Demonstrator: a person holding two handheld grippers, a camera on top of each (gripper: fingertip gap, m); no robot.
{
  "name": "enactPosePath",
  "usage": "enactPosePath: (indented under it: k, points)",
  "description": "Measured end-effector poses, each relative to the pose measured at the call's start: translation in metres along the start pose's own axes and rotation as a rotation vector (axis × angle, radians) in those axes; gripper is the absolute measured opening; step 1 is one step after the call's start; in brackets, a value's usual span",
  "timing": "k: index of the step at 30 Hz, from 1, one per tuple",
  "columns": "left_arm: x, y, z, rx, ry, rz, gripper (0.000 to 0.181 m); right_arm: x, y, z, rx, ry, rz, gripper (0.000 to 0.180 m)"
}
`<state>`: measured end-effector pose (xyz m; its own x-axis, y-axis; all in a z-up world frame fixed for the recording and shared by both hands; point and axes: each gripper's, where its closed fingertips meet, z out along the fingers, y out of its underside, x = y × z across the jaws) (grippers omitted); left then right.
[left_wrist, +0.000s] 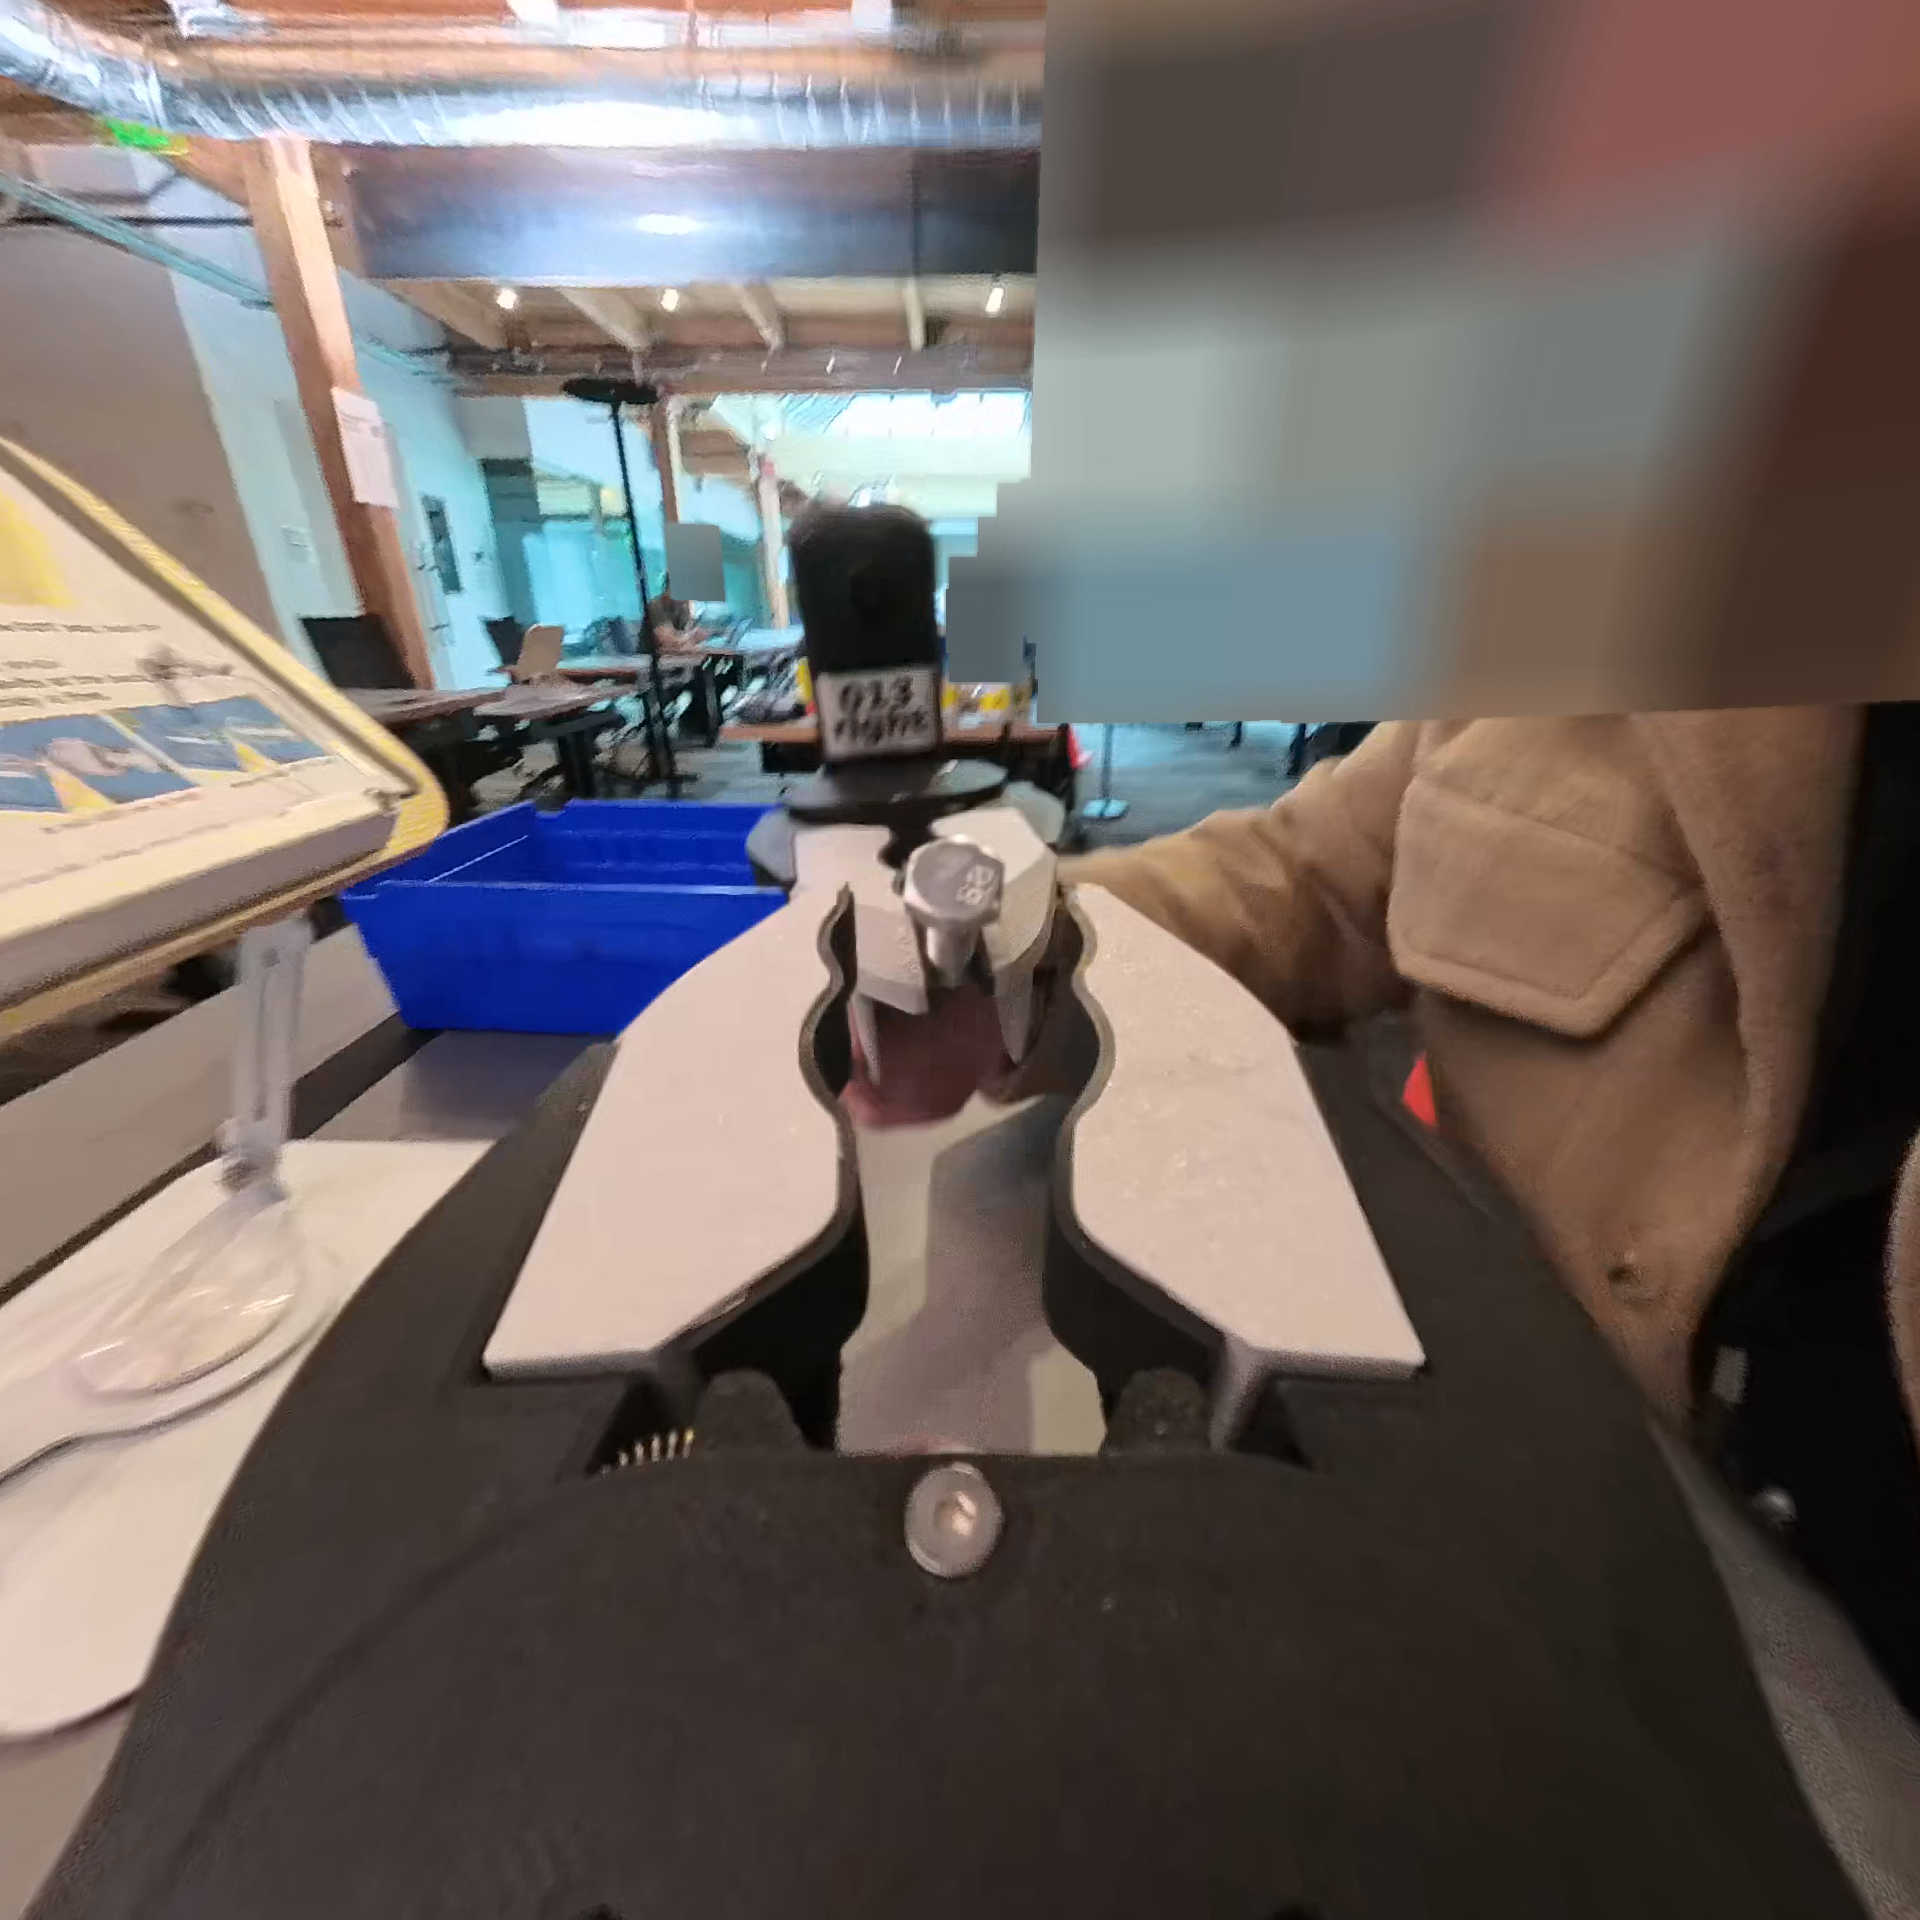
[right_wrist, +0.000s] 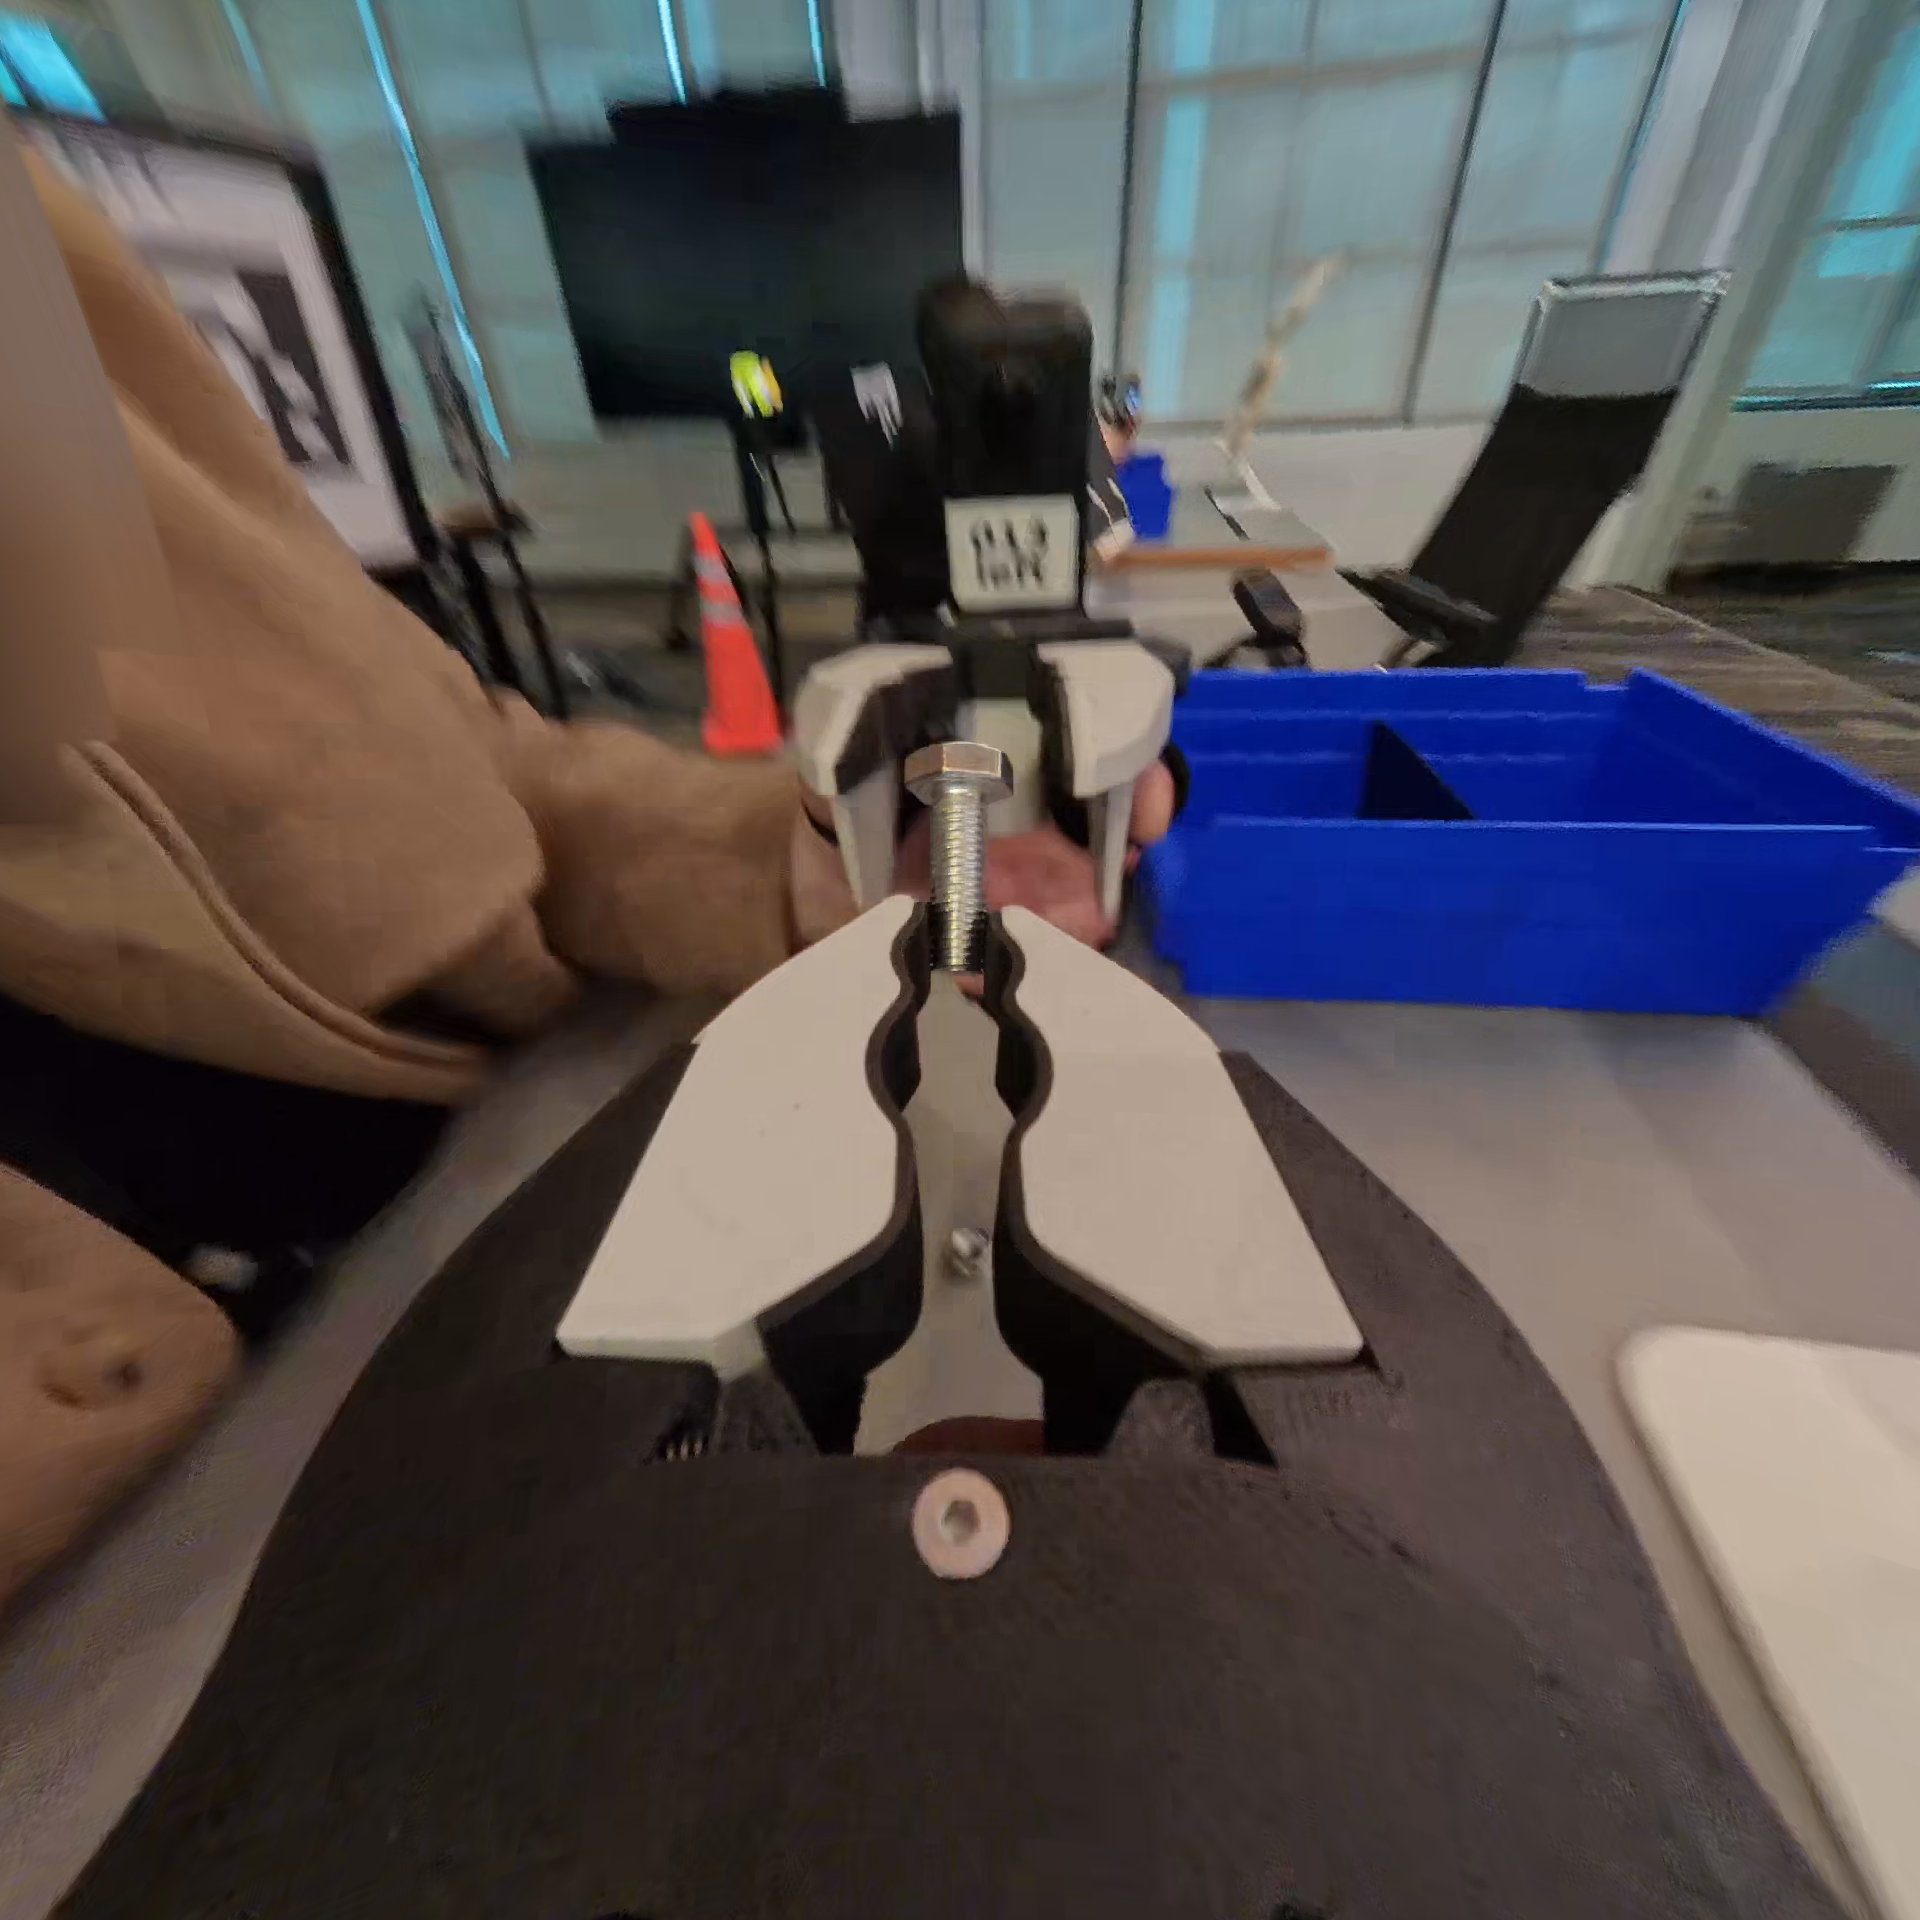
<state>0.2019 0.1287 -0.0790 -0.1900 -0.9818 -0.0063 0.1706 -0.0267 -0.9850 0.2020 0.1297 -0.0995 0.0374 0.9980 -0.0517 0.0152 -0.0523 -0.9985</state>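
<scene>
1. We see two hand-held grippers facing each other above a grey table (right_wrist: 1455, 1143), each with pale grey fingers on a black body.
2. The right gripper (right_wrist: 958, 925) has its fingertips pressed together on the threaded shank of a silver bolt (right_wrist: 957, 831). The bolt stands upright, its six-sided head on top and clear of the fingers.
3. In the left wrist view, the same bolt (left_wrist: 951, 904) appears just past the tips of the left gripper (left_wrist: 956, 935), held by the right gripper, which faces the camera.
4. The left gripper has its fingers apart, with a clear gap between them. It holds nothing; the bolt sits near its open tips, and we cannot tell whether they touch.
5. In the right wrist view, the left gripper (right_wrist: 982, 831) shows farther off, just behind the bolt, with its fingers spread to either side.
6. A blue plastic bin (right_wrist: 1558, 883) stands on the table beside both grippers. A dark divider splits its inside into compartments.
7. A person in a tan jacket (left_wrist: 1558, 987) stands close by; a sleeve (right_wrist: 623, 831) reaches toward the left gripper.
8. A printed sheet in a clear stand (left_wrist: 208, 1091) stands on a white mat (left_wrist: 156, 1507) on the table, to the left in the left wrist view.
9. An orange traffic cone (right_wrist: 732, 644) stands on the floor in the background.
</scene>
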Motion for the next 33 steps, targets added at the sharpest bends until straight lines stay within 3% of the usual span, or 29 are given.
enactPosePath:
  k: [7,14,26,33]
  points:
    - [-0.005,0.025,0.0,-0.287,-0.107,0.161,0.034,0.01,0.018,-0.011,-0.269,0.115,-0.256,0.009]
    - [-0.006,0.035,0.003,-0.344,-0.125,0.189,0.026,0.012,0.031,-0.011,-0.378,0.139,-0.311,0.009]
    - [-0.011,0.04,0.001,-0.367,-0.147,0.179,0.019,0.015,0.031,-0.009,-0.381,0.181,-0.373,0.009]
    - [-0.008,0.039,0.001,-0.363,-0.135,0.226,0.022,0.01,0.03,-0.011,-0.337,0.108,-0.272,0.009]
